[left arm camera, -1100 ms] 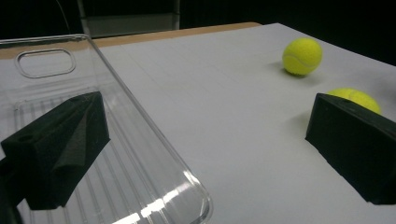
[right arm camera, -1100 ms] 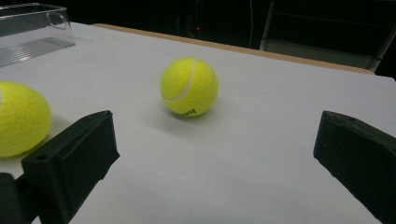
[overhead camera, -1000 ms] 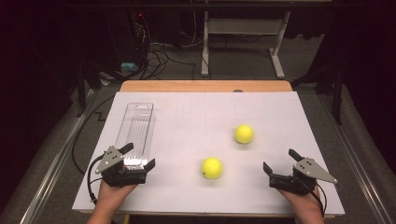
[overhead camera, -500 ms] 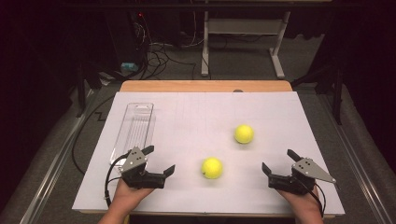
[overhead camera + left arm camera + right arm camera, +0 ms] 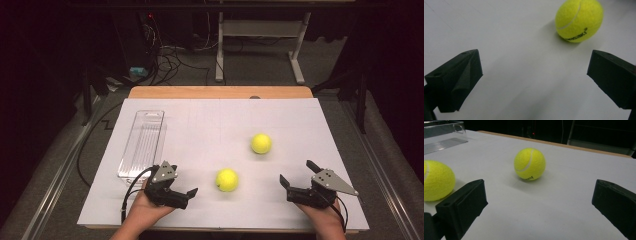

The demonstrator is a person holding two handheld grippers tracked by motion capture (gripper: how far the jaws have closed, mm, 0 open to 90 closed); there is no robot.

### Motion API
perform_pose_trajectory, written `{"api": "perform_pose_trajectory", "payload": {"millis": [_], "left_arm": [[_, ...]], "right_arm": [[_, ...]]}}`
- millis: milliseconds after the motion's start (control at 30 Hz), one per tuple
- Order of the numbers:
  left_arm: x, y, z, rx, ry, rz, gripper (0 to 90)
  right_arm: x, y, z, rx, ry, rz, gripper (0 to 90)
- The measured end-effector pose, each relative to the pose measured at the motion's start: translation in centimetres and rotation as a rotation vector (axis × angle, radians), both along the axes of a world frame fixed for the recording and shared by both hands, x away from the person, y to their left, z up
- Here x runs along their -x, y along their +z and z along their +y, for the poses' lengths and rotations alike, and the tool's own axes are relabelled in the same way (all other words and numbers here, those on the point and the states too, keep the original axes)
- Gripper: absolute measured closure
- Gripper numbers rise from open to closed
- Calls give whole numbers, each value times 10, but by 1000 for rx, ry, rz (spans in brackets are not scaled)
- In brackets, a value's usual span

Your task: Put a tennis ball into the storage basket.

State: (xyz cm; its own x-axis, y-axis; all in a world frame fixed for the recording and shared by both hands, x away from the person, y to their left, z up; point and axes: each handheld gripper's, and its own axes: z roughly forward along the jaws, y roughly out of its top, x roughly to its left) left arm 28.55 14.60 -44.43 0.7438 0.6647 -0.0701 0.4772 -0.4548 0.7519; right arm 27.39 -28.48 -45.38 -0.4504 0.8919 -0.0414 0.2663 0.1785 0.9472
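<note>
Left claw (image 5: 181, 186) — jaws spread, empty — has swung toward the near tennis ball (image 5: 227, 179); right claw (image 5: 298, 178) waits agape.

The near tennis ball (image 5: 579, 20) is covered in fuzzy yellow felt, crossed by a smooth pale seam; the same matt nap is seen on the far tennis ball (image 5: 529, 164); the tray (image 5: 142, 144), left of the near tennis ball, is made of clear glossy ribbed plastic; the sheet (image 5: 210, 125) is matt white; the table edge (image 5: 220, 92) is wood.
</note>
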Motion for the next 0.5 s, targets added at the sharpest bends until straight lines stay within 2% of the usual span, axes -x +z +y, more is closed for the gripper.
{"api": "perform_pose_trajectory", "payload": {"millis": [33, 67, 100, 133, 167, 200, 233, 300, 333, 367, 500], "left_arm": [[0, 0, 0, 0, 0, 0, 8], [-2, -3, -3, -42, 3, 27, 8], [-2, -3, -3, -42, 3, 27, 9], [-4, -6, -6, -79, -9, 67, 9], [-4, -6, -6, -79, -9, 67, 9], [-5, -7, -10, -124, -12, 92, 10], [-5, -7, -10, -124, -12, 92, 10], [-6, -4, -16, -170, -24, 129, 10], [-6, -4, -16, -170, -24, 129, 10], [-9, -2, -18, -199, -32, 159, 10], [-16, -1, -20, -231, -38, 226, 10]], "right_arm": [[0, 0, 0, 0, 0, 0, 0], [0, -2, 0, -8, 3, 5, 0], [0, -2, 0, -8, 3, 5, 0], [1, -4, 1, 9, 9, 13, 0], [1, -4, 1, 9, 9, 13, 0], [2, -5, 1, 18, 13, 18, 0], [2, -5, 1, 18, 13, 18, 0], [4, -4, -2, 13, 12, 9, 0], [4, -3, -3, 6, 13, 6, 0], [5, -3, -3, 5, 12, 4, 0], [6, -2, -4, 0, 17, 2, 0]]}}
